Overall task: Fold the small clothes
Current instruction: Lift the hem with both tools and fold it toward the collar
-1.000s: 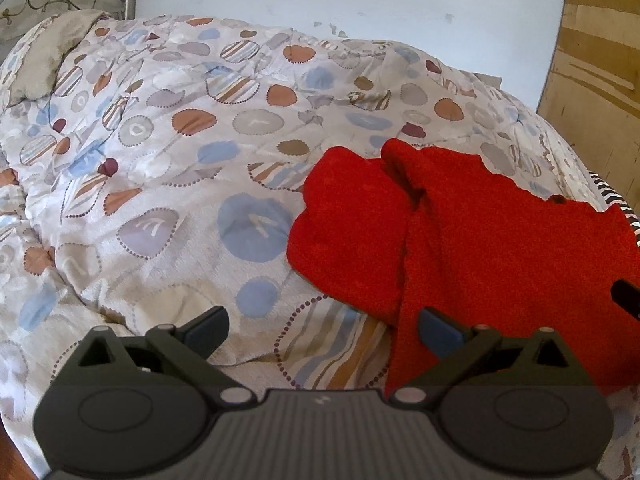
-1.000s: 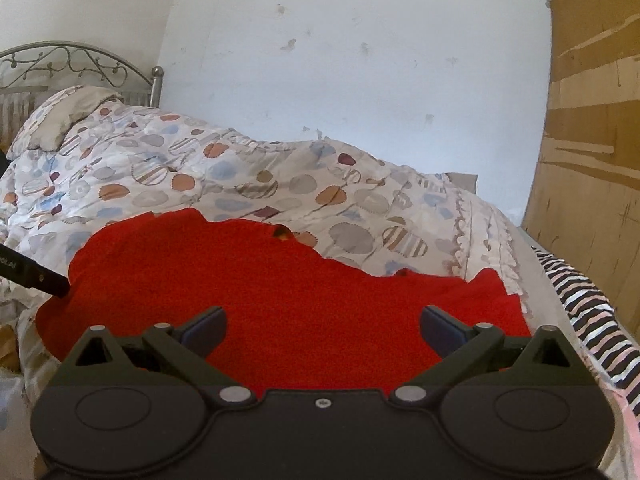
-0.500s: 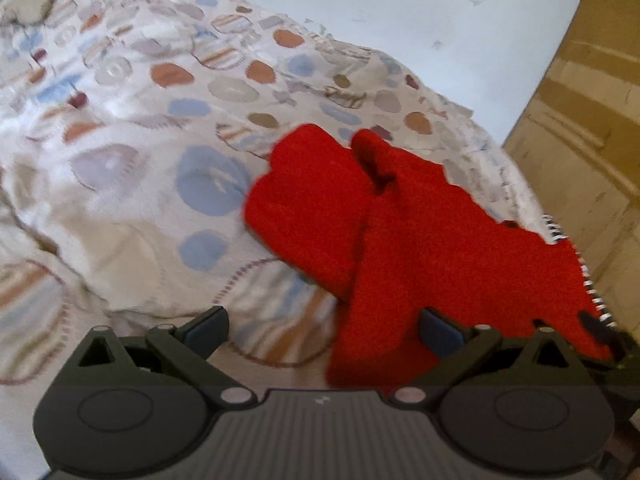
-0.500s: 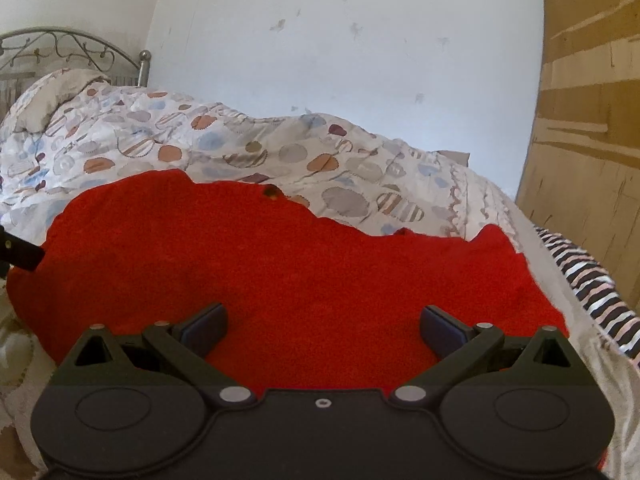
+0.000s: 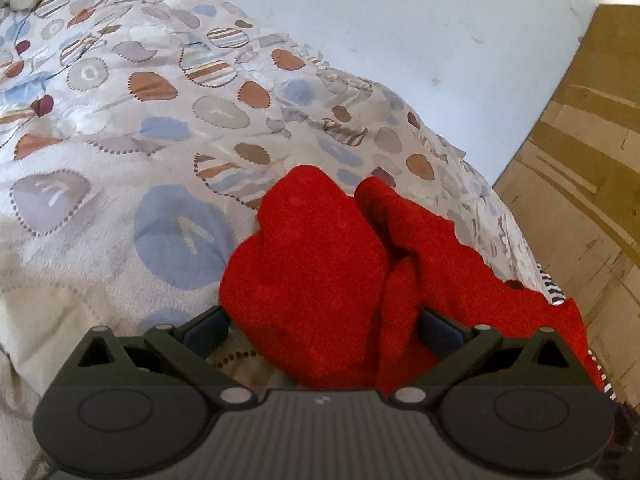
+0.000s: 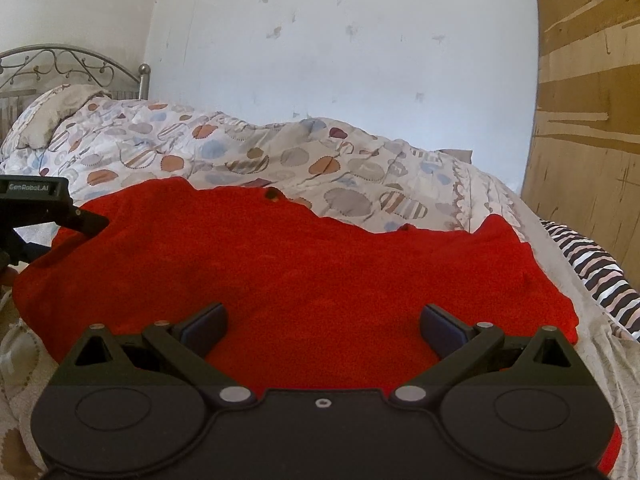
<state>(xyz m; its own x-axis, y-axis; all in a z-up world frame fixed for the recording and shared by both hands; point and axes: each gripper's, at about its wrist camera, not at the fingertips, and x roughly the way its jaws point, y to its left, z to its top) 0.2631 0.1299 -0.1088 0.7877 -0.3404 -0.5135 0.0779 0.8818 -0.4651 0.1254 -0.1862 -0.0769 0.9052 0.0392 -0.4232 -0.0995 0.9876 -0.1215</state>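
Red garment lies spread on the patterned quilt of the bed. Left claw is wide open, the garment's bunched end between its fingers, ungripped. Right claw is wide open over the garment, holding nothing.

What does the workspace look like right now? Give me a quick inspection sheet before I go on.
Surface: bed with patterned quilt, rumpled.
Job's things: red garment spread on the quilt, its left end bunched.
Clutter: striped cloth at the bed's right edge.
Grippers: left gripper open, garment's bunched end between its fingers; right gripper open over the garment.
Cables: nothing seen.
Surroundings: white wall, wooden panel, metal headboard, pillow.
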